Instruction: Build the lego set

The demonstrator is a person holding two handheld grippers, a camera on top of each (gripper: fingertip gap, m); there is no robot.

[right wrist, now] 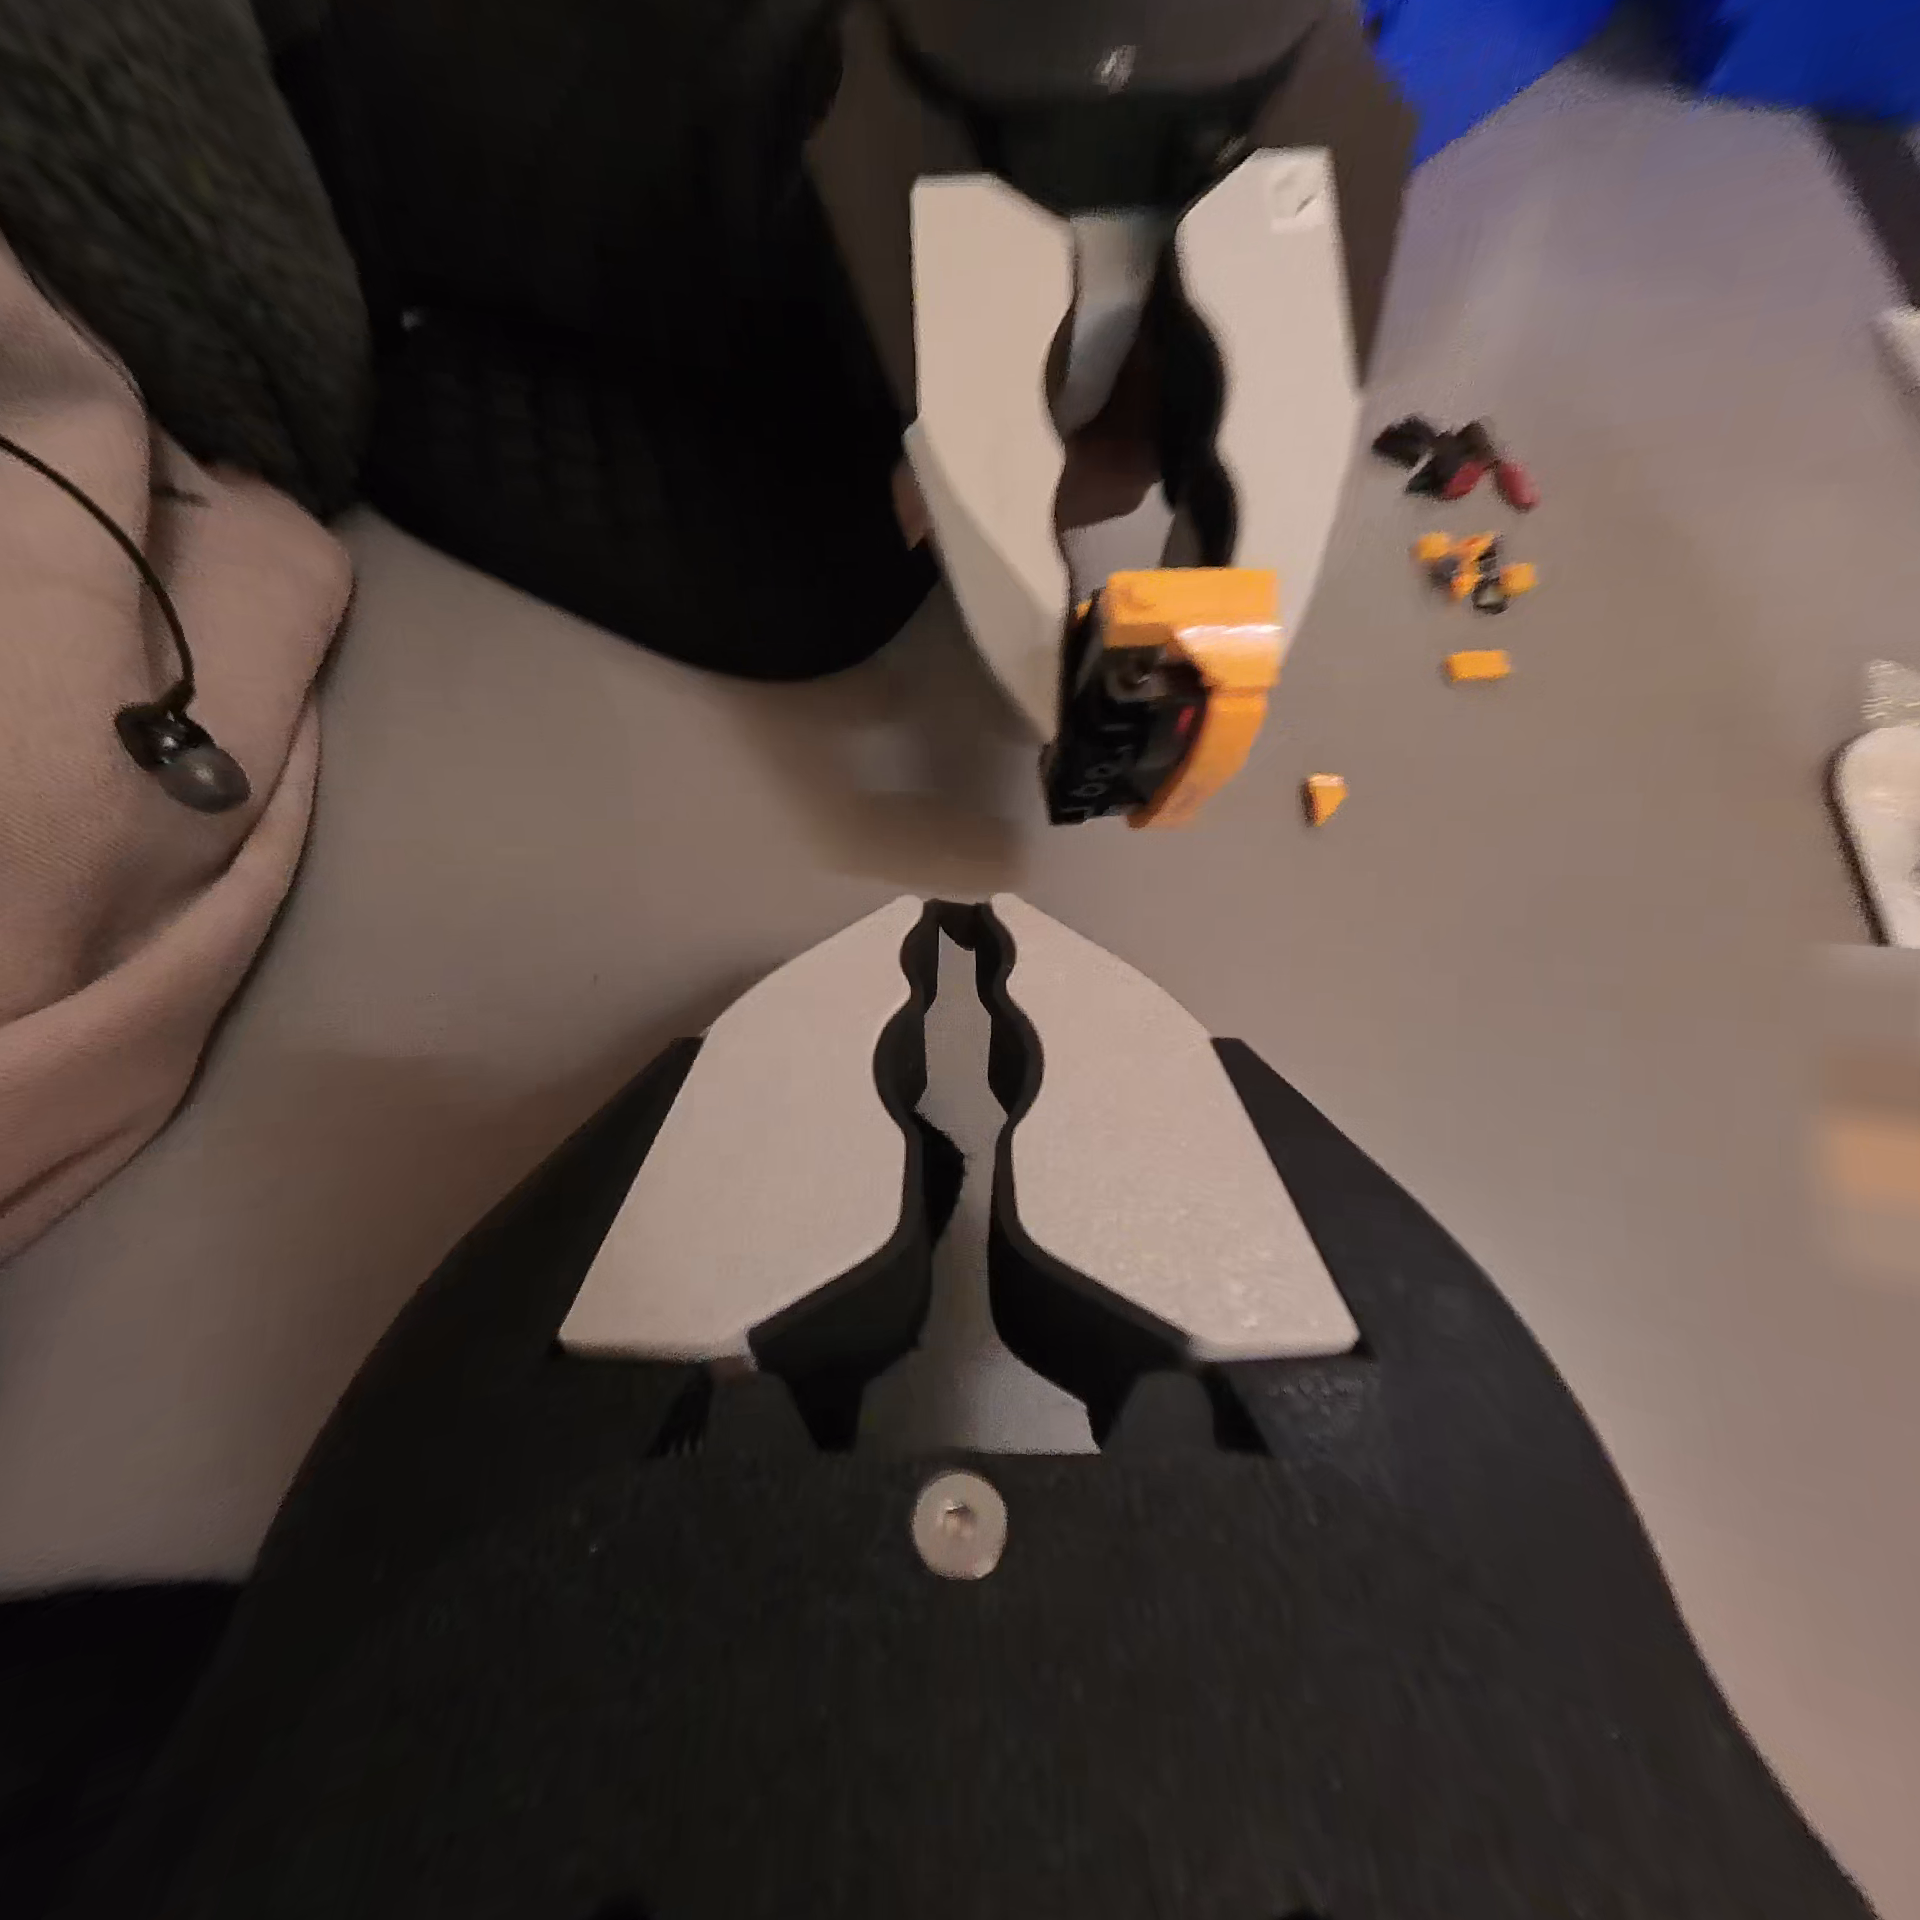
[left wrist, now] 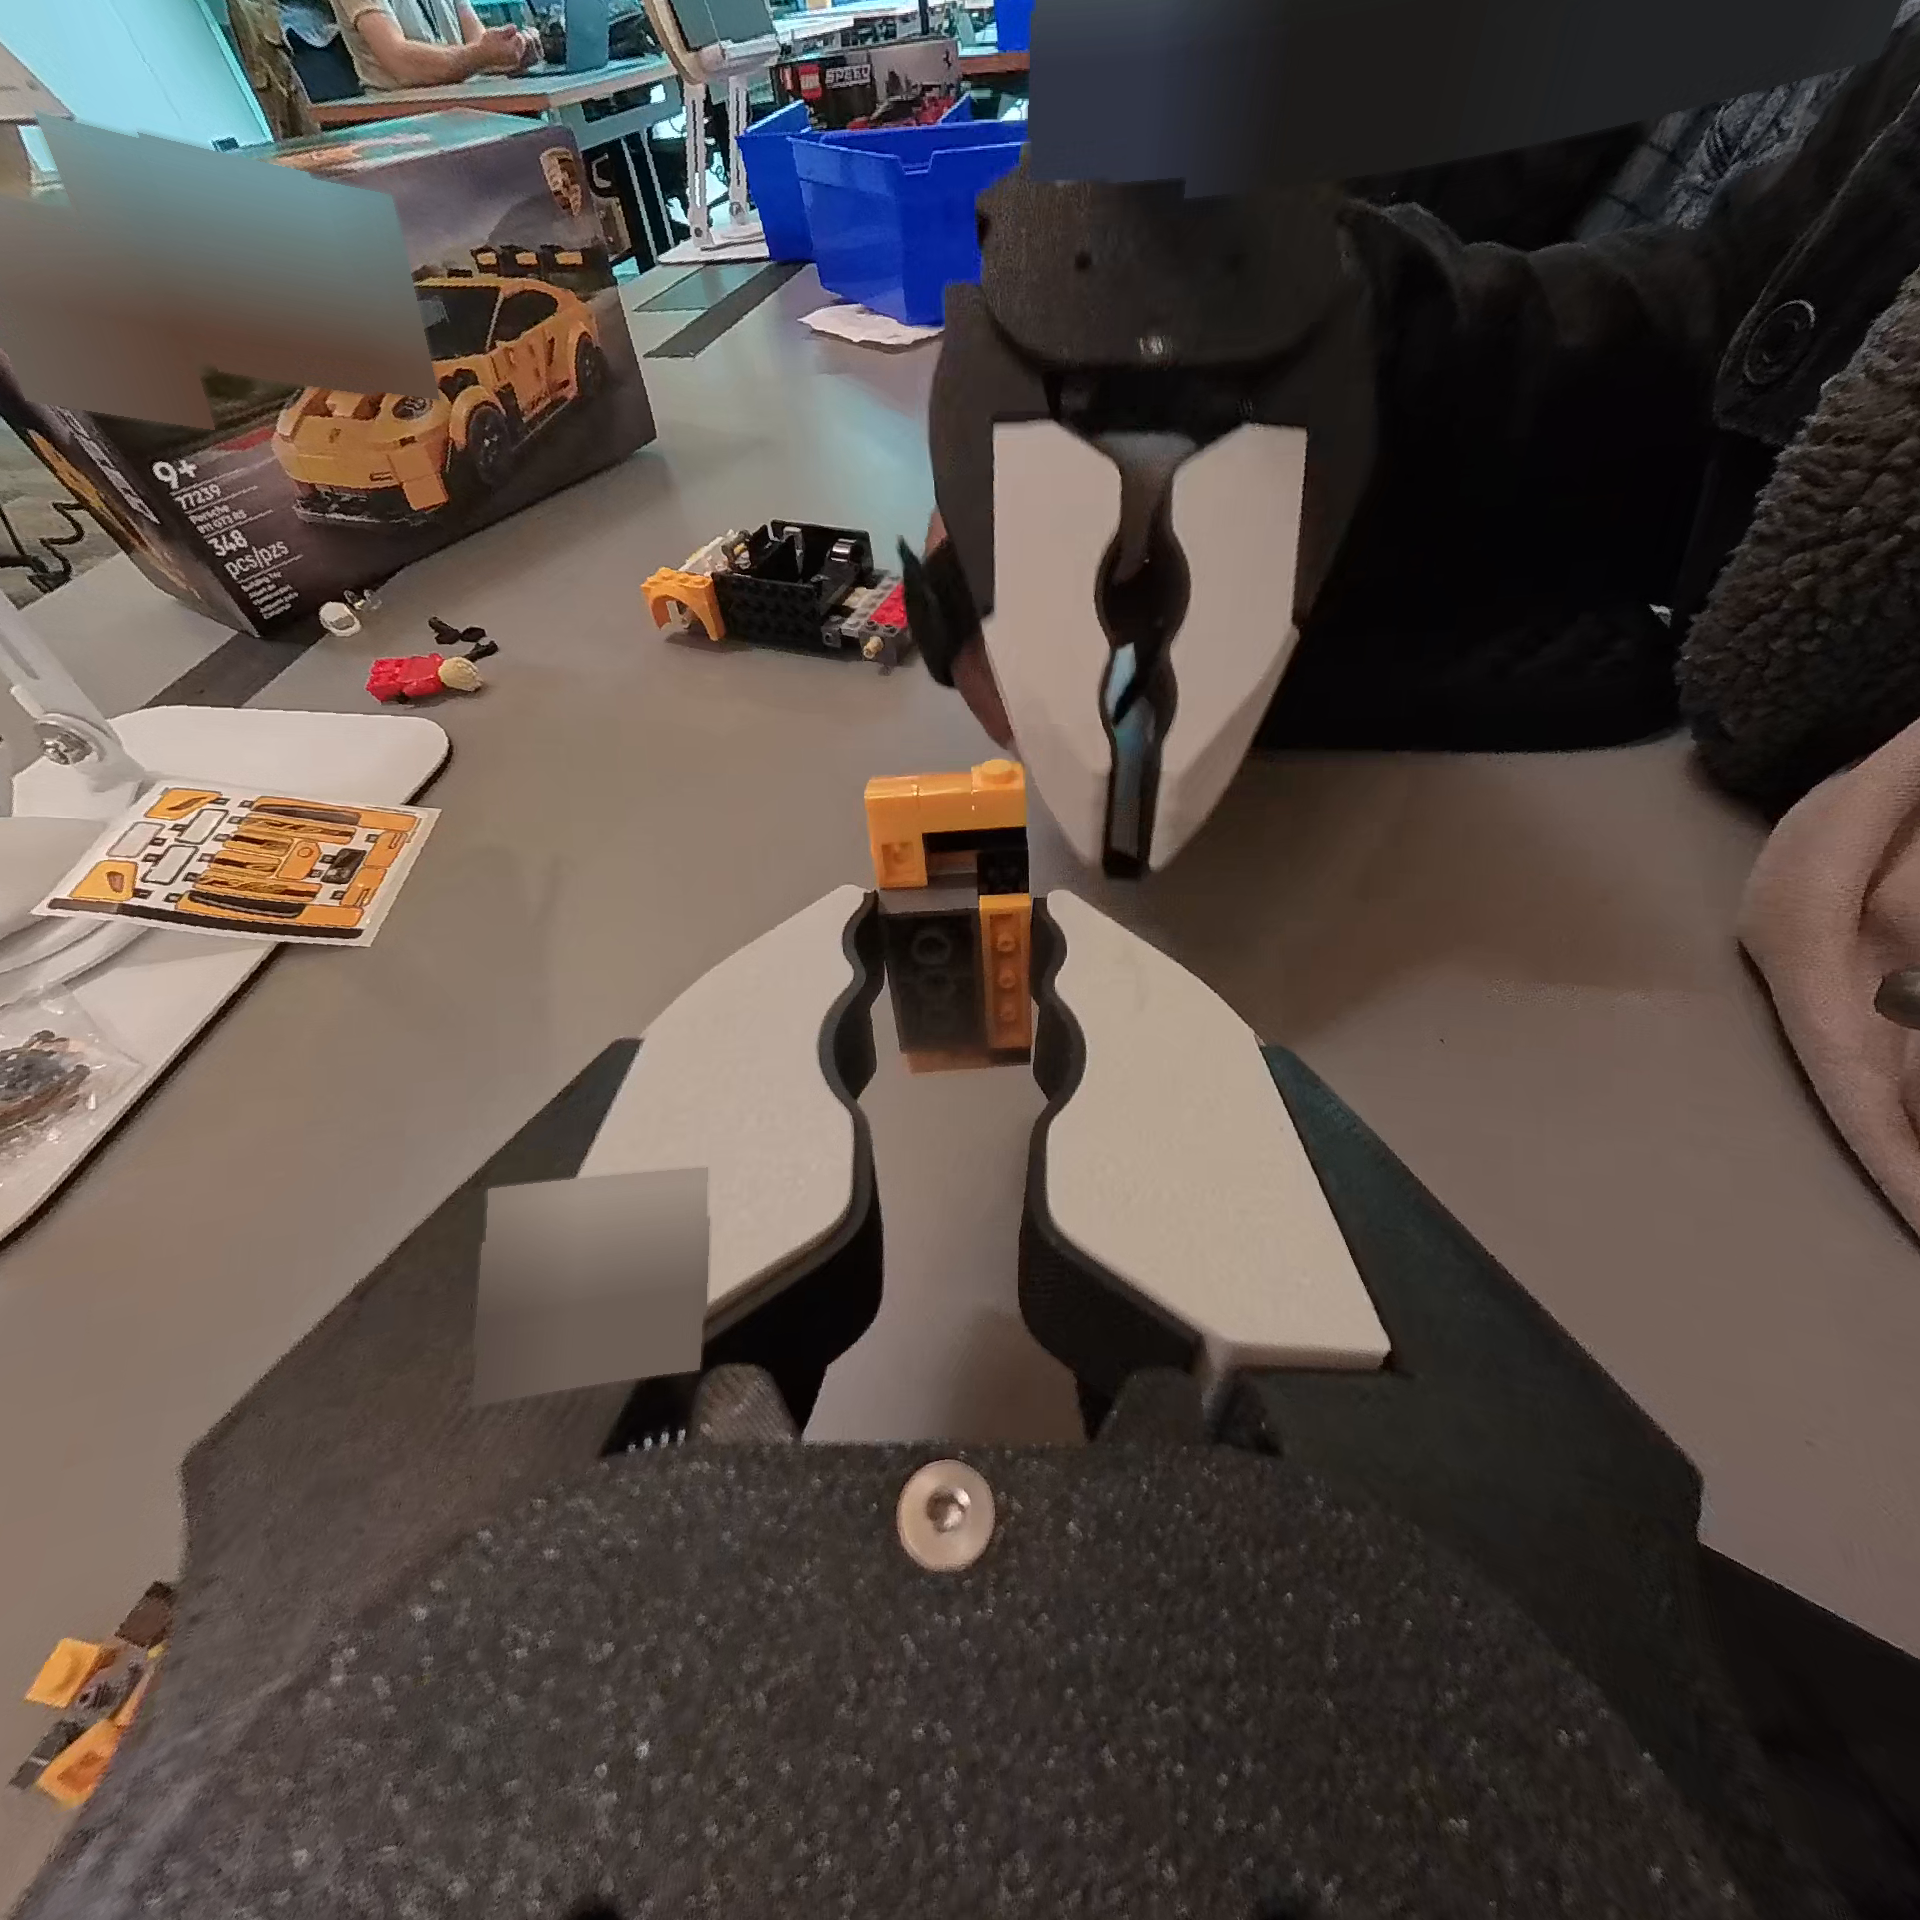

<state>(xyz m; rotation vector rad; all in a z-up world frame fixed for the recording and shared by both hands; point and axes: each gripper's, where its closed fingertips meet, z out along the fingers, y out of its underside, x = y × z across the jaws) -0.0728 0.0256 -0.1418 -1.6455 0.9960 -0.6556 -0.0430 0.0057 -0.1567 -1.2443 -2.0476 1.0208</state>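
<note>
The left tongs [left wrist: 951, 935] clamp an orange-and-black sub-assembly [left wrist: 951, 914], long axis pointing away from them; the right tongs [left wrist: 1127, 842], pinched on a thin dark piece [left wrist: 1130, 748], hover just right of its far end; the partly built car chassis [left wrist: 790, 597] sits on the grey surface [left wrist: 623, 831] beyond, far left; blue bins [left wrist: 883, 218] stand farther back, contents unclear.

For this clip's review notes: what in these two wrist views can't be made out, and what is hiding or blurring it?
- Small dark piece in the right gripper: the fingers cover it in both views, so its shape is unclear.
- Orange and black sub-assembly: the left gripper hides its lower sides; motion-blurred in the right wrist view.
- Loose orange pieces: blurred and too small to identify.
- Bagged parts: cut off by the left edge.
</note>
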